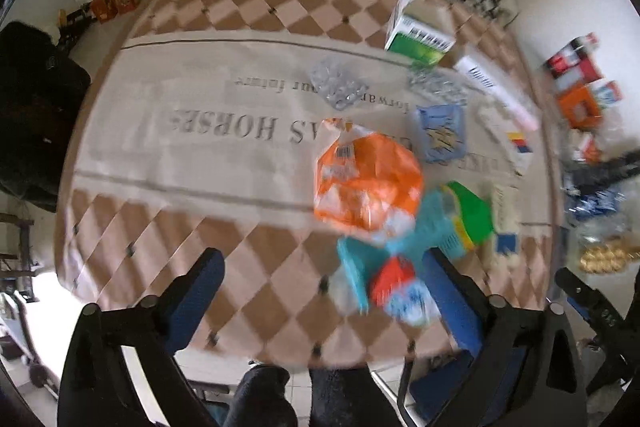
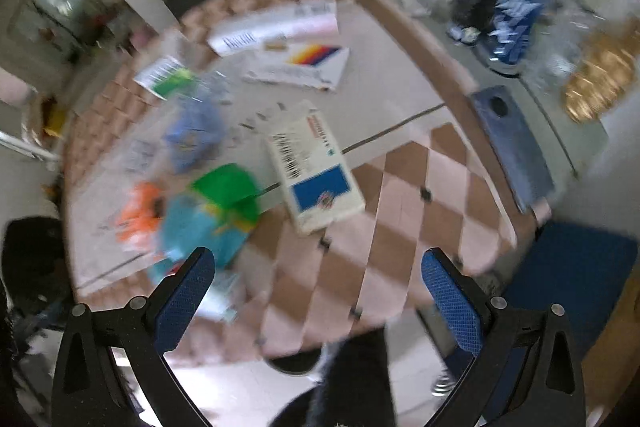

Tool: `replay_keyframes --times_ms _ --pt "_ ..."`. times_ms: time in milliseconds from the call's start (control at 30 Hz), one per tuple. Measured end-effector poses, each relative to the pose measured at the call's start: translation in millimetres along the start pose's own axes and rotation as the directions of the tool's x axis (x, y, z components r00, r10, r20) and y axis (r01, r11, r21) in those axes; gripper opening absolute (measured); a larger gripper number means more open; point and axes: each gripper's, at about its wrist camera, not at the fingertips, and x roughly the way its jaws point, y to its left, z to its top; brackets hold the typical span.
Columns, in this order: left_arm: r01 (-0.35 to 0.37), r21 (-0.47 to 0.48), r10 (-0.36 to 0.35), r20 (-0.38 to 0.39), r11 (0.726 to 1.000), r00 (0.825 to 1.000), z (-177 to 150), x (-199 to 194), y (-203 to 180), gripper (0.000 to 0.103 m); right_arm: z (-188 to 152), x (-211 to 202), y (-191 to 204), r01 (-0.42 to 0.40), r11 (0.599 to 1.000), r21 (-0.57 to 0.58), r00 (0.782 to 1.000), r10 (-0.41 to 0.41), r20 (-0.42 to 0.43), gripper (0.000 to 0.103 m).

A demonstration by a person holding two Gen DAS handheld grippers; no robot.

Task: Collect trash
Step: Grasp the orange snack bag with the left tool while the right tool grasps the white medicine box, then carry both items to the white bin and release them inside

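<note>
Trash lies scattered on a round table with a checkered cloth [image 1: 192, 235]. An orange wrapper [image 1: 366, 183], a teal and green packet [image 1: 448, 223], a red and blue wrapper [image 1: 400, 287], a blue crumpled bag [image 1: 442, 133], clear blister packs [image 1: 338, 87] and a green and white box [image 1: 420, 35] show in the left wrist view. My left gripper [image 1: 320, 275] is open and empty above the table's near edge. My right gripper [image 2: 318, 271] is open and empty, above the cloth near a white and blue box [image 2: 316, 167]. The green packet [image 2: 228, 191] and orange wrapper [image 2: 140, 215] lie to its left.
A long white box [image 2: 276, 27] and a flat white box with coloured stripes [image 2: 300, 65] lie at the far side. A side surface to the right holds boxes, a blue foil bag [image 2: 512, 23] and gold foil items [image 2: 600, 75]. A dark blue phone-like slab [image 2: 508, 143] lies near the table's edge.
</note>
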Motion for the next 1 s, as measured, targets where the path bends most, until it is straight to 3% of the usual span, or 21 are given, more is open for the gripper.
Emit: replay_keyframes --times_ms 167,233,267,300,433,567,633,800,1000 --pt "-0.048 0.029 0.051 -0.107 0.998 0.993 42 69 -24 0.089 46 85 11 0.073 0.991 -0.108 0.99 -0.085 -0.111 0.103" --pt "-0.062 0.031 0.066 -0.153 0.998 0.986 52 90 -26 0.078 57 107 13 0.077 0.989 -0.126 0.985 -0.095 -0.146 0.103" --pt "-0.069 0.03 0.074 -0.175 0.997 0.982 55 99 -27 0.068 62 118 15 0.082 0.987 -0.136 0.981 -0.104 -0.164 0.103" --pt "-0.07 0.024 0.073 -0.185 0.997 0.98 57 104 -27 0.057 65 125 16 0.087 0.986 -0.142 0.978 -0.112 -0.176 0.103" --pt "-0.069 -0.012 0.066 -0.169 0.998 0.983 58 98 -21 0.037 71 142 20 0.104 0.982 -0.16 0.971 -0.135 -0.195 0.103" --pt "-0.123 0.019 0.124 -0.124 0.992 0.985 56 74 -23 0.014 66 144 24 0.136 0.97 -0.204 0.971 -0.171 -0.168 0.097" --pt "-0.145 0.032 0.148 -0.102 0.989 0.984 53 60 -22 0.013 65 137 22 0.14 0.969 -0.204 0.975 -0.171 -0.143 0.076" --pt "-0.188 0.073 0.191 -0.032 0.979 0.981 43 10 -18 0.01 67 131 18 0.139 0.97 -0.199 0.976 -0.168 -0.14 0.076" --pt "-0.21 0.08 0.205 0.07 0.974 0.976 16 -51 -4 0.009 53 93 15 0.149 0.971 -0.186 0.986 -0.159 -0.042 0.076"
